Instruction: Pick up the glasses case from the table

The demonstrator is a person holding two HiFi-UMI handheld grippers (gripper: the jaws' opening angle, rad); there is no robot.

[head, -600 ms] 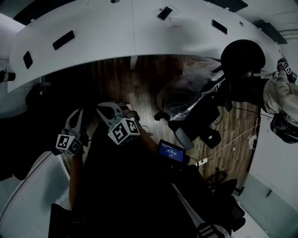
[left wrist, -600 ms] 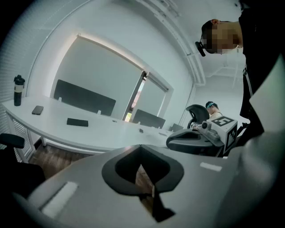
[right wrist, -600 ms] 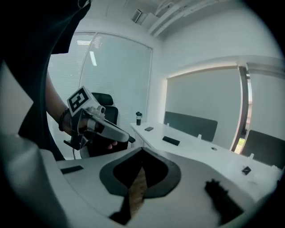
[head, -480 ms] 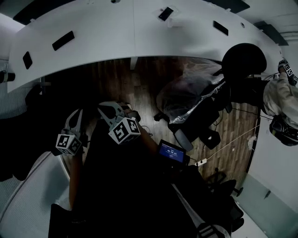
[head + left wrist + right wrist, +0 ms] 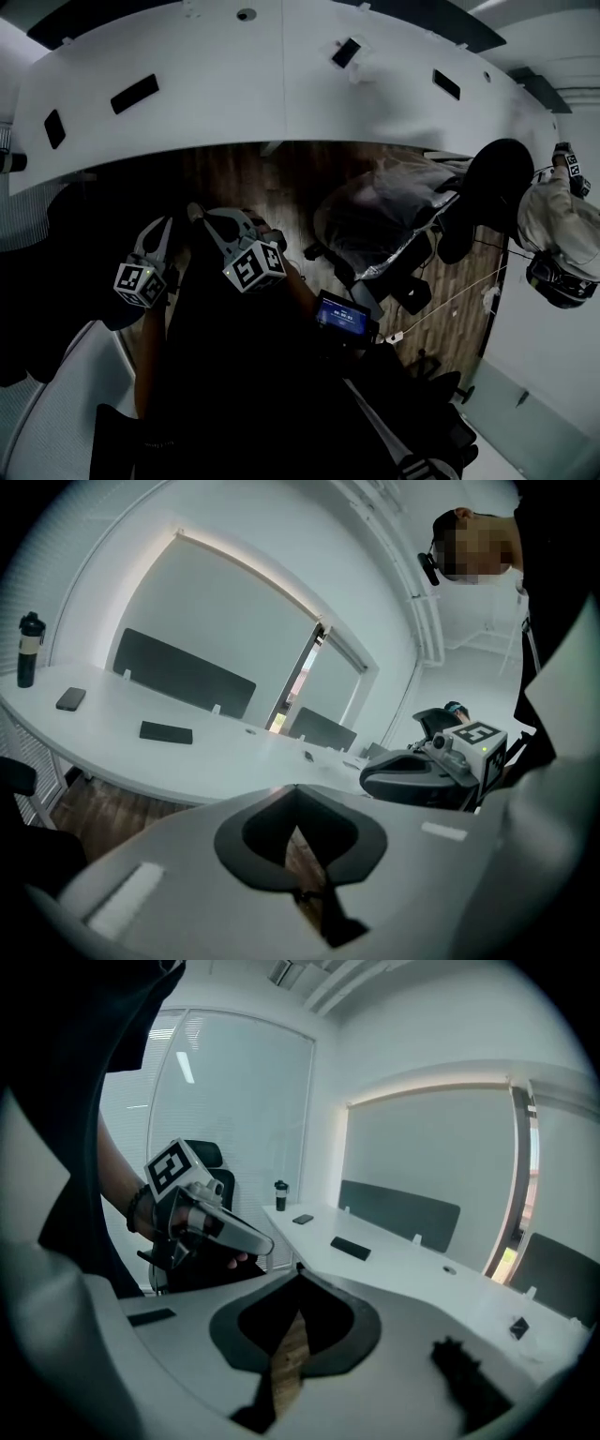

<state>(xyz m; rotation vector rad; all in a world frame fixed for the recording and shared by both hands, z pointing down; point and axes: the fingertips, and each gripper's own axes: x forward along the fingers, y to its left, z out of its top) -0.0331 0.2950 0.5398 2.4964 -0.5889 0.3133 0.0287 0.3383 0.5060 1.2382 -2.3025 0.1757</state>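
Both tools are pressed together and carry nothing. The left tool (image 5: 296,791) shows only the wooden floor (image 5: 103,810) through the gap behind its closed jaws, and the right tool (image 5: 300,1277) shows the same. You hold both close to your body, tipped a little downward and well apart from the worktop (image 5: 234,103).

The glasses case (image 5: 166,731) is, by my best guess, the dark oblong lying flat on the left part of the curved white worktop. It lies near a smaller dark slab, probably a phone (image 5: 70,698), with a dark bottle (image 5: 30,649) standing at the far end. You cannot be sure from here that it is the case. Other small dark things (image 5: 345,52) lie further right, so check as you step closer.

Choose one tool for the pick; the left one looks better placed for that side. Spread its jaws before you arrive, not above the case. Come in low, with the jaws set across the case's short width at its middle, never along its length. A hard case is likely smooth and rounded, so bring the jaws down almost to the worktop before you close, or it may slip out sideways. Close steadily, then lift straight up. Keep the right tool back and out of the way.
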